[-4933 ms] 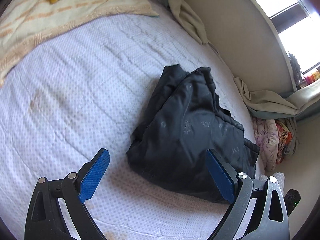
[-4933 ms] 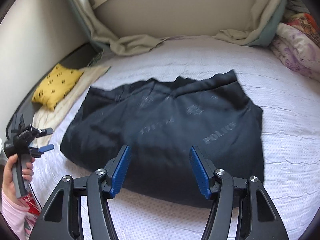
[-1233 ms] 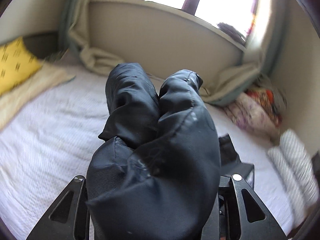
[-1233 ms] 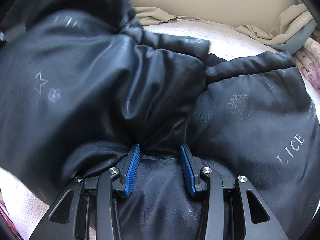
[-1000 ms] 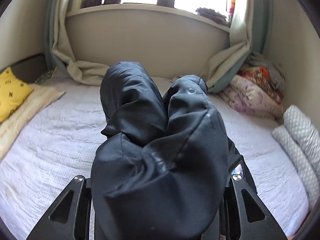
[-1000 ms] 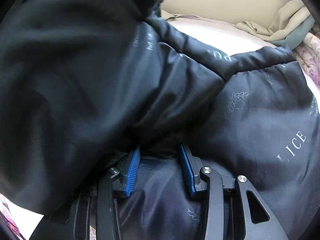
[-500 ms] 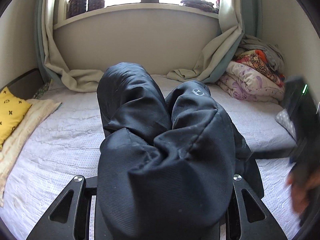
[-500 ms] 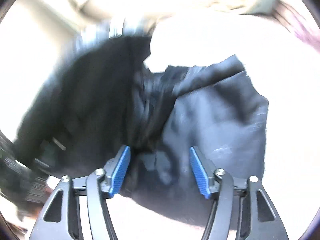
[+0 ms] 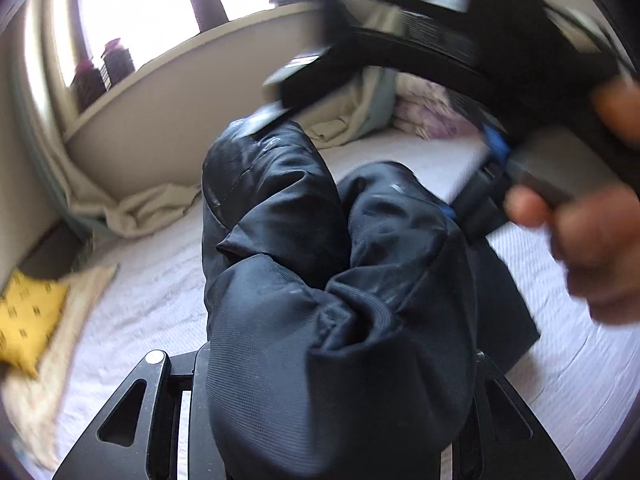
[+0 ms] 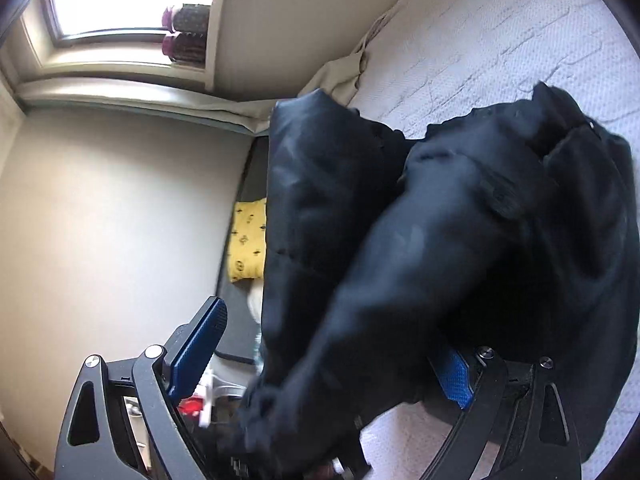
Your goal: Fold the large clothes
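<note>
A dark navy padded jacket (image 9: 320, 280) is bunched up and lifted above the white bed (image 9: 152, 296). My left gripper (image 9: 320, 420) is shut on a thick fold of it; the cloth hides both fingers. In the right wrist view the jacket (image 10: 440, 240) hangs in front of my right gripper (image 10: 328, 344), which is open, its blue pads (image 10: 200, 340) wide apart with cloth lying between them. The right gripper and the hand holding it also show blurred at the upper right of the left wrist view (image 9: 560, 184).
A yellow cushion (image 9: 24, 316) lies on a cream blanket at the bed's left end. Cream curtains (image 9: 132, 208) pile along the wall under the window sill. Folded floral bedding (image 9: 424, 112) sits at the far right corner. The white mattress (image 10: 500, 32) spreads beyond the jacket.
My right gripper has swung up and tilted, close to the left gripper and the raised jacket. The left gripper has kept its hold and tilted. The right jaws stay open.
</note>
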Demonstrator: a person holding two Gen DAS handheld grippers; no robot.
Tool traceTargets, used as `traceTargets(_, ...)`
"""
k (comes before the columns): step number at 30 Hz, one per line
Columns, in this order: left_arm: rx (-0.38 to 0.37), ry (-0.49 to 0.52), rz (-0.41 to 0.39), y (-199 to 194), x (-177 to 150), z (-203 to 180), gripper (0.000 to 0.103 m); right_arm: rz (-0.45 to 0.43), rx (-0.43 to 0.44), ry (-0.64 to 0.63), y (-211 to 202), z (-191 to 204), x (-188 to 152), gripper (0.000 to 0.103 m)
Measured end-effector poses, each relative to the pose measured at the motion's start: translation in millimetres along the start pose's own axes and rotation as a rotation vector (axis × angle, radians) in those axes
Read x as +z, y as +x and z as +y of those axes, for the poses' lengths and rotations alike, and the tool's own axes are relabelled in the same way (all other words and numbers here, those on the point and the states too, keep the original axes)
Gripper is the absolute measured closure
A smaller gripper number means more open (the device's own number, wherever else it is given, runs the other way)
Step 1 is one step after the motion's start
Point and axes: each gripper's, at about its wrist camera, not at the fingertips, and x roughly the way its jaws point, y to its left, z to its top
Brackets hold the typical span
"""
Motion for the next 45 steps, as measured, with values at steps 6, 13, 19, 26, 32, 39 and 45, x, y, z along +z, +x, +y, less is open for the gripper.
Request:
traceTargets(6, 0.002, 0.112, 0.005, 5, -4, -27, 0.06, -0.019, -0.125, -0.059, 5, -6, -4, 0.04)
traceTargets(13, -0.023, 0.156, 0.016, 10, 11, -50, 0.059, -0.061, -0.271, -0.129, -22, -10, -5, 0.073)
traceTargets(19, -0.04, 0.217, 0.009, 16, 29, -83, 0.054, -0.131, -0.317, -0.129, -60, -16, 1, 0.075)
traceTargets(26, -0.059, 0.273, 0.012, 32, 22, -119, 0.045, -0.127, -0.377, -0.085, -82, -44, 0, 0.076)
traceTargets(32, -0.077, 0.302, 0.02, 50, 6, -132, 0.04, -0.092, -0.434, -0.049, -80, -77, -7, 0.074)
traceTargets(39, -0.053, 0.319, -0.009, 51, 4, -127, 0.037, -0.141, -0.568, -0.096, -99, -55, -9, 0.054)
traceTargets(45, -0.061, 0.306, -0.008, 52, 4, -120, 0.036, -0.241, -0.475, -0.236, -116, -16, -14, 0.056)
